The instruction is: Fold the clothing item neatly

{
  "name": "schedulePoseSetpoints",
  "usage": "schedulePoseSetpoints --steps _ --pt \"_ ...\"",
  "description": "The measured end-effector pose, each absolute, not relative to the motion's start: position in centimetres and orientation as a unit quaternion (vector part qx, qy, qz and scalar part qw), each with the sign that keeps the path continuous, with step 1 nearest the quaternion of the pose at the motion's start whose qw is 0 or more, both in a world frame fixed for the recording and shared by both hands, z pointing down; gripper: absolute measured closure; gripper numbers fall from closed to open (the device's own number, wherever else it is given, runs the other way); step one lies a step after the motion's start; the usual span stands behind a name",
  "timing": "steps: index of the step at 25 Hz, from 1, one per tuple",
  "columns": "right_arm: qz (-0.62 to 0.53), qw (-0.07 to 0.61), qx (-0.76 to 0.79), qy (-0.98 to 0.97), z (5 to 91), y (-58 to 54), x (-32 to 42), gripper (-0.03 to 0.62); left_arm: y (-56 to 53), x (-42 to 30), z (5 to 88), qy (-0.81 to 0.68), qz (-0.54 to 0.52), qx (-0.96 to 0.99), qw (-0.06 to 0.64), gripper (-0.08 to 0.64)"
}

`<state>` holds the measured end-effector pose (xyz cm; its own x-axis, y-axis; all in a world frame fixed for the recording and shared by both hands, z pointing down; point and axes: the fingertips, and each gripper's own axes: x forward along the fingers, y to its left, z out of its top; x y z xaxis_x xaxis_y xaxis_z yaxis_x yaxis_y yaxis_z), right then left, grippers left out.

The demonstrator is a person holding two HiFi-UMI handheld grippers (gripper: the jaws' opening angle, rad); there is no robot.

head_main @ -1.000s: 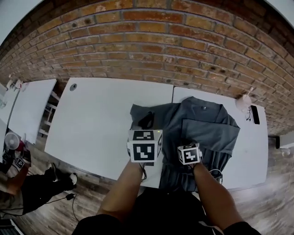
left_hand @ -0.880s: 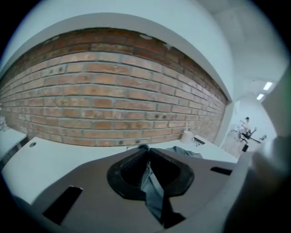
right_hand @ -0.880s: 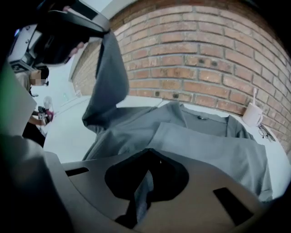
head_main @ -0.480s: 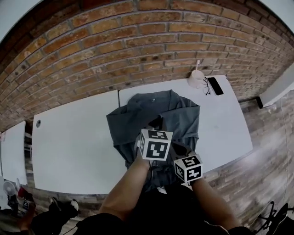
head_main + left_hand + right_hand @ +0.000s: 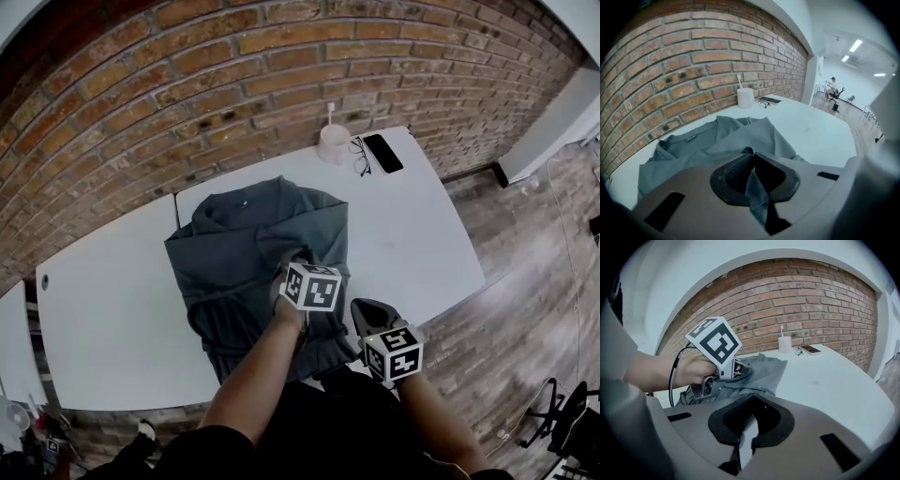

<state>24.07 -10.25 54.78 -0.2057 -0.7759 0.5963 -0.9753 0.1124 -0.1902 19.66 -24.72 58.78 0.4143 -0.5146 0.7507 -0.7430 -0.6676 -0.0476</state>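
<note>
Left claw [image 5: 752,161] is pinched on a fold of the grey shirt [image 5: 239,248]; right claw [image 5: 749,417] is closed w/ nothing in it. Shirt lies on the white tabletop [image 5: 412,234]. Prob. light, soft, limp: best grip at hem corners.

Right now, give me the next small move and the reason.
Probably lower the left tool and lay its pinched fold flat on the grey shirt: it is shut on fabric above the garment, while the right tool is shut and empty.
</note>
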Motion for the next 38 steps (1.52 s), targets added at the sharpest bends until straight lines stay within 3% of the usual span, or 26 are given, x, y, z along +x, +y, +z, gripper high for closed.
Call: schedulePoseSetpoints --steps 7,10,15,16,22,26,31,38 --pt "0.269 0.183 0.603 -0.728 55.1 -11.1 26.0 0.591 -22.9 21.5 60.0 -0.378 0.397 0.83 0.103 0.528" --pt "0.254 0.177 0.605 -0.734 54.3 -12.5 26.1 0.591 -21.5 21.2 57.5 -0.37 0.354 0.849 0.13 0.483" --pt "0.245 0.174 0.575 -0.761 54.2 -16.2 23.2 0.591 -20.4 15.4 55.6 -0.409 0.311 0.841 0.167 0.499" --pt "0.244 0.184 0.56 -0.77 54.6 -17.0 21.9 0.591 -20.4 13.6 55.7 -0.423 0.308 0.834 0.175 0.557" --pt "0.215 0.299 0.484 -0.794 59.1 -21.4 13.3 0.591 -20.0 4.1 56.6 -0.481 0.285 0.788 0.259 0.561" --pt "0.191 0.394 0.44 -0.784 61.7 -23.7 11.4 0.591 -18.2 0.9 57.1 -0.486 0.263 0.772 0.315 0.561" --pt "0.186 0.428 0.442 -0.766 63.0 -26.3 12.1 0.591 -17.3 -1.3 57.8 -0.494 0.267 0.76 0.328 0.561" --pt "0.231 0.385 0.567 -0.69 62.7 -30.1 20.4 0.591 -18.0 -1.0 57.4 -0.487 0.266 0.769 0.317 0.561"
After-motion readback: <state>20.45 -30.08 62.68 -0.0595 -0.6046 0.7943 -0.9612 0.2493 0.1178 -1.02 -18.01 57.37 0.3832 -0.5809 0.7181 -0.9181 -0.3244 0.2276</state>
